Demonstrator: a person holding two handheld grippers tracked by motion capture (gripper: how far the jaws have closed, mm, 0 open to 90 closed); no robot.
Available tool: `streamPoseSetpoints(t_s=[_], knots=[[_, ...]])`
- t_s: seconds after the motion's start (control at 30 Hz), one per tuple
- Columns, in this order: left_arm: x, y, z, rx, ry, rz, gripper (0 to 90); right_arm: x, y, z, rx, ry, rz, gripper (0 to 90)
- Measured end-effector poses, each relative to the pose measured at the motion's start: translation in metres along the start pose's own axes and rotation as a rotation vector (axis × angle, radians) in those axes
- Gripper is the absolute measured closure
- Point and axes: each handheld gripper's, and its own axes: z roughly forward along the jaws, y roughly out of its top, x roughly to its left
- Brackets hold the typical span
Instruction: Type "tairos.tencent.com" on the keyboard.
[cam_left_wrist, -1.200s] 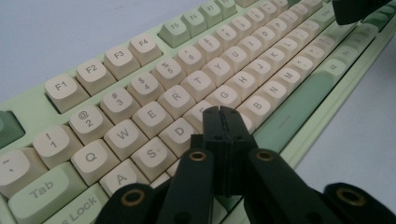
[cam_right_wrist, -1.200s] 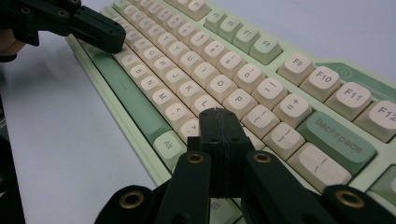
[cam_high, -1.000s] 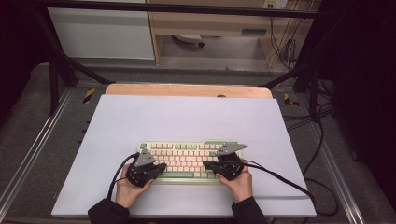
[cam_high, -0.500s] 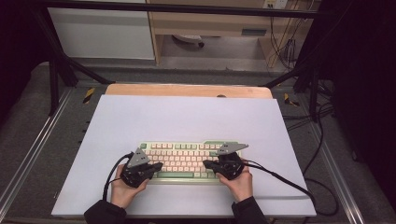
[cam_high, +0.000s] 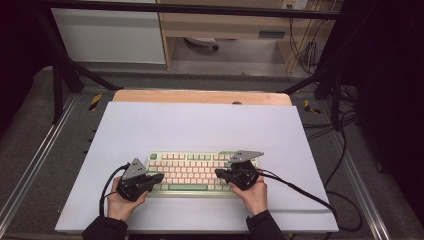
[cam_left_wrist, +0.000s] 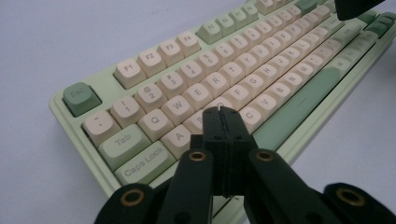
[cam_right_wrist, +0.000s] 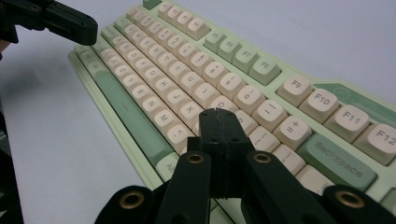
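Plastic, pale green and cream: from the high view we note one keyboard (cam_high: 200, 172) lying flat near the front edge of the counter (cam_high: 200, 125), which is covered by a single white sheet. Two hands come in from below, each with a hand-held gripper: the left hand-held gripper (cam_high: 159, 177) hangs over the keyboard's left end, the right hand-held gripper (cam_high: 218, 172) over its right half. Both have their jaws clenched, with nothing between them. We judge the keyboard stiff and moderately heavy, with a smooth case that may slide on the sheet if pushed sideways; the keys are sprung and will give under a light downward touch, so we would press one key with a closed tip rather than grasp. To move it, we would take the two short ends of the case, not the keycaps, which can pull off. In the left gripper view, the keyboard (cam_left_wrist: 224, 79) runs away to the upper right; the left hand-held gripper (cam_left_wrist: 219, 109) sits with jaws pressed together just above the A–S keys, whether touching we cannot tell. In the right gripper view, the right hand-held gripper (cam_right_wrist: 219, 112) is likewise closed and empty, poised over the keyboard (cam_right_wrist: 187, 70) near the L and semicolon keys, Backspace to its right. Count: one keyboard, two grippers, one sheet.
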Motion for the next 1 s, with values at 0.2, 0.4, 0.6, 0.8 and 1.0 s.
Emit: streamPoseSetpoints(t_s=[0.2,0.4,0.6,0.8,1.0], knots=[[0.004,-0.005,-0.004,0.003,0.006,-0.006,89.8,0.004,0.006,0.009,0.002,-0.001,0.0,90.0],[0.008,-0.008,-0.009,-0.004,0.011,-0.02,89.8,0.007,0.014,0.023,0.011,-0.005,-0.004,90.0],[0.011,-0.009,-0.01,-0.011,0.015,-0.025,89.8,0.005,0.016,0.035,0.022,-0.014,0.009,90.0],[0.011,-0.009,-0.01,-0.009,0.014,-0.025,89.8,0.001,0.015,0.041,0.039,-0.029,0.018,90.0],[0.011,-0.009,-0.01,-0.009,0.013,-0.028,89.8,-0.001,0.013,0.045,0.046,-0.034,0.017,90.0]])
